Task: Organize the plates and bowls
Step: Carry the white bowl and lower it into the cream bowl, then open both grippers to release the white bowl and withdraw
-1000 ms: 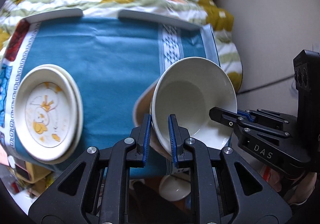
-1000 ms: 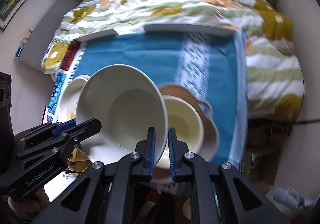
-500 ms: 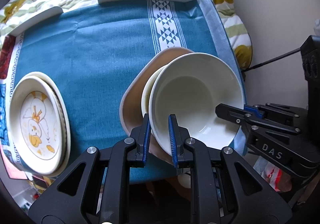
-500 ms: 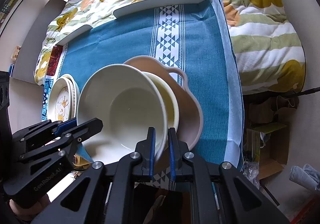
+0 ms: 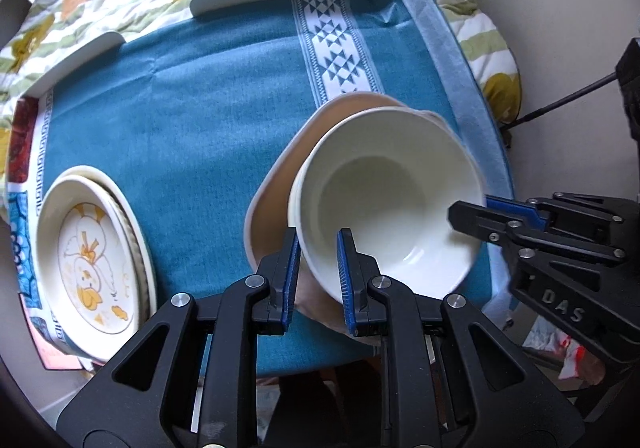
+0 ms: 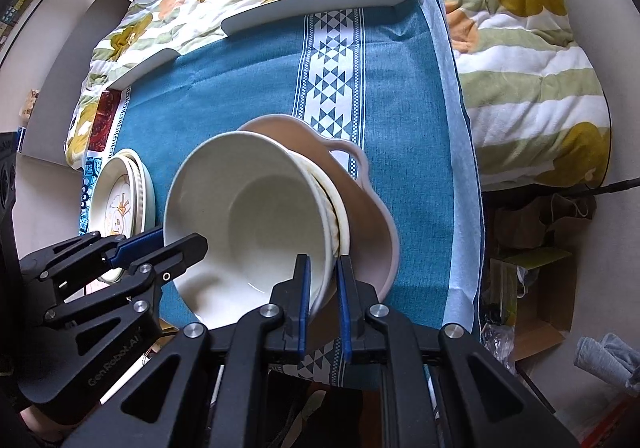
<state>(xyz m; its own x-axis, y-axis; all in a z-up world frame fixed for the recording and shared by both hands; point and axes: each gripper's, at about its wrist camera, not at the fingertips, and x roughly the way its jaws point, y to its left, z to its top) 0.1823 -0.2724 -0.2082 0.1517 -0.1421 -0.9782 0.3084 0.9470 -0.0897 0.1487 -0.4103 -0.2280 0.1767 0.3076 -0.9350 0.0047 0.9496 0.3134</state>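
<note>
Left gripper (image 5: 317, 272): jaws narrow, clamped on near rim of white bowl (image 5: 386, 203), blue pads on either side of the wall. Right gripper (image 6: 322, 298): jaws narrow, clamped on opposite rim of same bowl (image 6: 248, 224); seen side-on in left view (image 5: 472, 209), as is left gripper in right view (image 6: 176, 246). White bowl: empty, tilted, nested in a cream bowl (image 6: 340, 215) with ribbed rim, itself inside a pink handled dish (image 6: 360, 203). Stack on blue cloth (image 5: 200, 127), toward its right side, near patterned white band (image 5: 336, 47). Plates (image 5: 92, 248): two or more stacked at left edge of cloth, well apart from bowls; top plate with yellow duck print, nothing on it. Floral quilt (image 6: 520, 47) beyond and beside cloth.
</note>
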